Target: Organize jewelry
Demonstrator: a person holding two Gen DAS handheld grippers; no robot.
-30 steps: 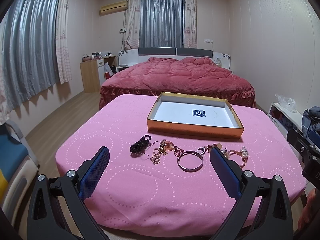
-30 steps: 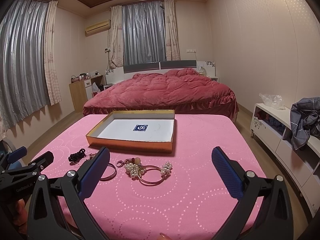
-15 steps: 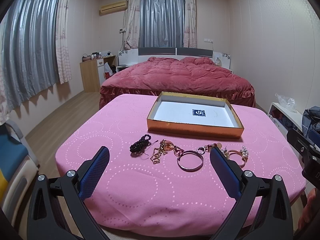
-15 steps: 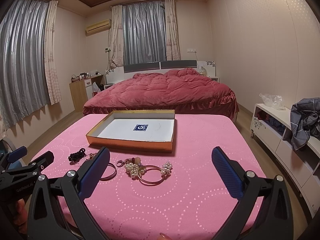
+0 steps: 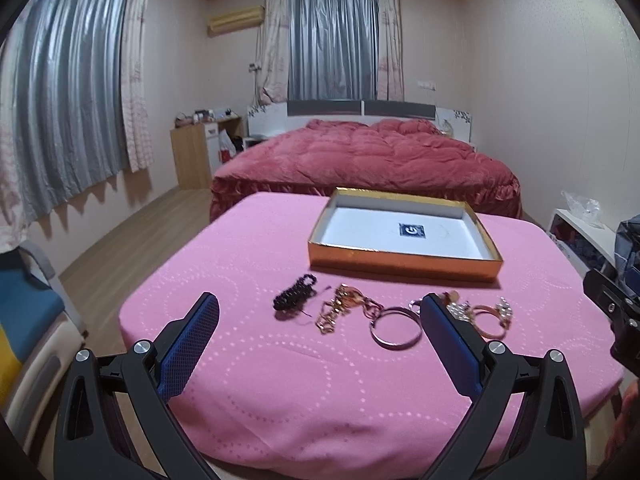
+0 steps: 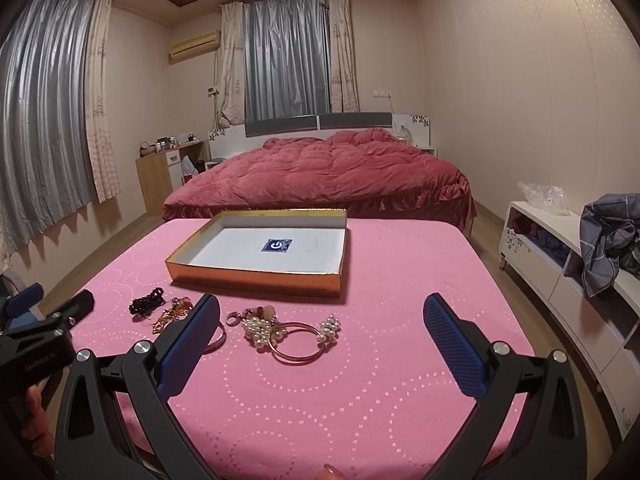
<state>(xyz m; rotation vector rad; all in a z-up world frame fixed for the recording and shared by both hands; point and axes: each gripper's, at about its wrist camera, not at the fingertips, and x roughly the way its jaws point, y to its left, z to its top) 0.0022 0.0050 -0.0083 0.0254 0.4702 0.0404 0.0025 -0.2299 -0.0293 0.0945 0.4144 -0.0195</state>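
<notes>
Jewelry lies in a row on the pink-covered table (image 5: pixel 248 248): a black beaded bracelet (image 5: pixel 294 298), a gold chain tangle (image 5: pixel 340 308), a silver bangle (image 5: pixel 396 328) and a gold bangle with pearls (image 6: pixel 298 338). Behind them stands an empty gold box (image 5: pixel 404 266) with a white inside, also in the right wrist view (image 6: pixel 256 276). My left gripper (image 5: pixel 320 316) is open and empty, held above the table's near edge in front of the jewelry. My right gripper (image 6: pixel 320 316) is open and empty, near the pearl bangle.
A red bed (image 5: pixel 360 160) stands behind the table. A white low cabinet (image 6: pixel 560 264) with a grey cloth is at the right. A blue chair (image 5: pixel 24 312) is at the left. A wooden desk (image 5: pixel 196 152) stands by the curtained wall.
</notes>
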